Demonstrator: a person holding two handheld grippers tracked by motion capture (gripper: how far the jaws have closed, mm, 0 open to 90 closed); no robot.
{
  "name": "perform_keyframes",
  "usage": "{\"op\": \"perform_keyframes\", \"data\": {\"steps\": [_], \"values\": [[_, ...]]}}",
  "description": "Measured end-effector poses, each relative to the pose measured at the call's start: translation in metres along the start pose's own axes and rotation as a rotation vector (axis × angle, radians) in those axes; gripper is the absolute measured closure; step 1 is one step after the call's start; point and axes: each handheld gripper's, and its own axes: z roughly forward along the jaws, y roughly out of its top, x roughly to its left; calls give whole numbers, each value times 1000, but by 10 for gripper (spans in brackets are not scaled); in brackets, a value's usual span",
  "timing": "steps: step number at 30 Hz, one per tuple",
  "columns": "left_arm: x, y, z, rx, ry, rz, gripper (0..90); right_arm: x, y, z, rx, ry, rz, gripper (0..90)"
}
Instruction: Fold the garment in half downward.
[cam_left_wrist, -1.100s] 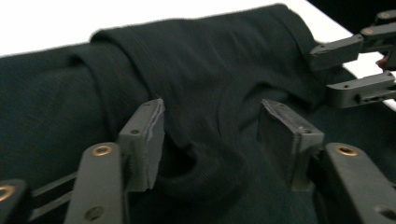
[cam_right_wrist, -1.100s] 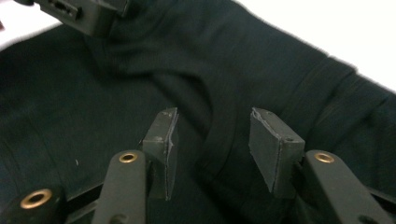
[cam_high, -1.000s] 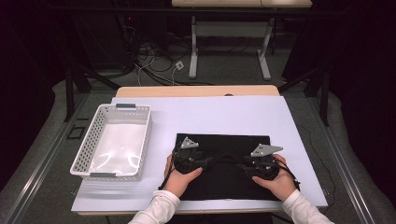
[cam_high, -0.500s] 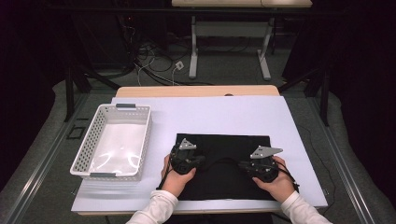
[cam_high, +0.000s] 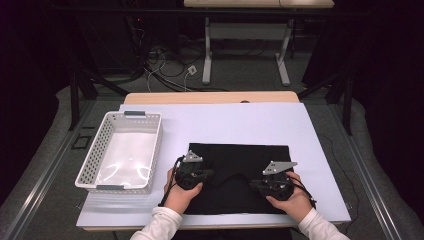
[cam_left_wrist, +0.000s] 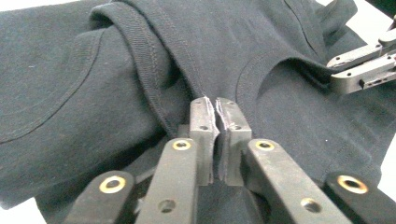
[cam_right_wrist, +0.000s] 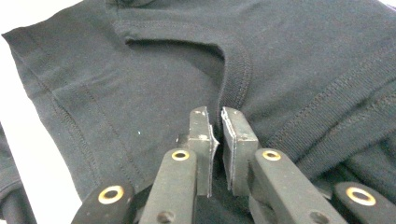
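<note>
The black T-shirt (cam_high: 240, 175) is spread on the table (cam_high: 225, 120) right of the basket (cam_high: 121, 150); its collar is pinched by the clenched fingers of both the left gripper (cam_left_wrist: 214, 109) and the right gripper (cam_right_wrist: 215, 119), likely for folding.

Black garment (cam_left_wrist: 93, 70): matt knit cloth with ribbed, stitched seams; left claw (cam_left_wrist: 214, 109) and right claw (cam_right_wrist: 214, 119): matt dark metal jaws with brass-coloured rivets; basket (cam_high: 95, 155): glossy white perforated plastic; tabletop (cam_high: 240, 120): smooth, matt white sheet over a wood edge.
</note>
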Motion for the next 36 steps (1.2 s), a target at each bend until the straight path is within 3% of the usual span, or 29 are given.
{"op": "perform_keyframes", "data": {"steps": [7,14,31,36], "values": [[4,7,-3,-45,5,-24,653,-4,4,-5,-44,15,-9,631],[9,24,1,-73,50,14,527,-18,16,-8,-84,-26,-8,576],[28,52,13,-113,81,-11,423,-47,38,-3,-151,-123,-32,404],[32,58,18,-125,97,9,417,-56,43,-4,-176,-141,-41,391]]}}
